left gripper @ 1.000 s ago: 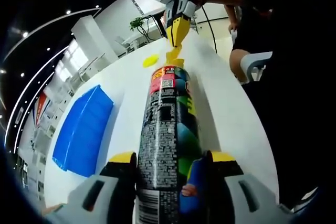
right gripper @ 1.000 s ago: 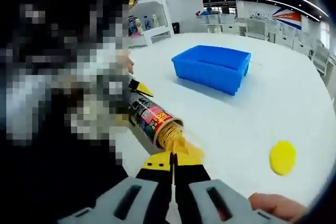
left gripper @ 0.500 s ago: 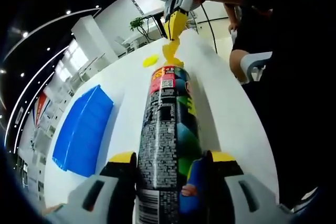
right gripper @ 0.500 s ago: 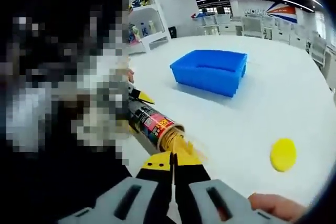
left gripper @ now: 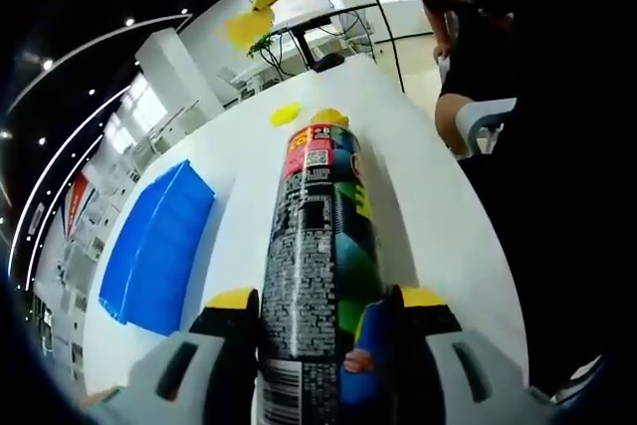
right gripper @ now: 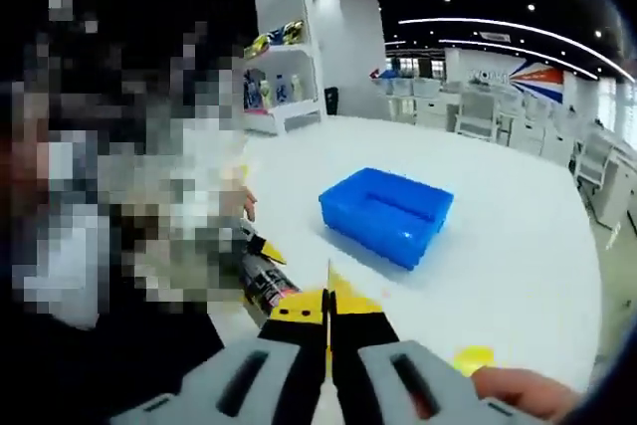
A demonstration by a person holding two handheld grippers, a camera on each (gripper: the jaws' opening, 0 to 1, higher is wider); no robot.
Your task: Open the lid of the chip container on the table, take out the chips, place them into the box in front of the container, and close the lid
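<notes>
Gripping the tall printed chip can [left gripper: 320,246] lying on the white table [left gripper: 418,186], my left gripper [left gripper: 320,308] points it at the far yellow lid [left gripper: 287,113]. My right gripper [right gripper: 327,308], jaws pinched on a yellow chip [right gripper: 345,300], faces the blue plastic box [right gripper: 386,214].

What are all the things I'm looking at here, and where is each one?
Chip container: one, a dark printed tube with a red top band, lying on its side between the left jaws, mouth open.
Chips: one yellow stack, lifted above the table in the right jaws.
Lid: one, yellow, flat on the table beyond the container's mouth.
Box: one, blue, open-topped, on the table.
Table: one, white.
Shelf unit: one, white, behind the table.
Left gripper: yellow-tipped jaws clamped on the container.
Right gripper: yellow-tipped jaws shut on the chips.
</notes>
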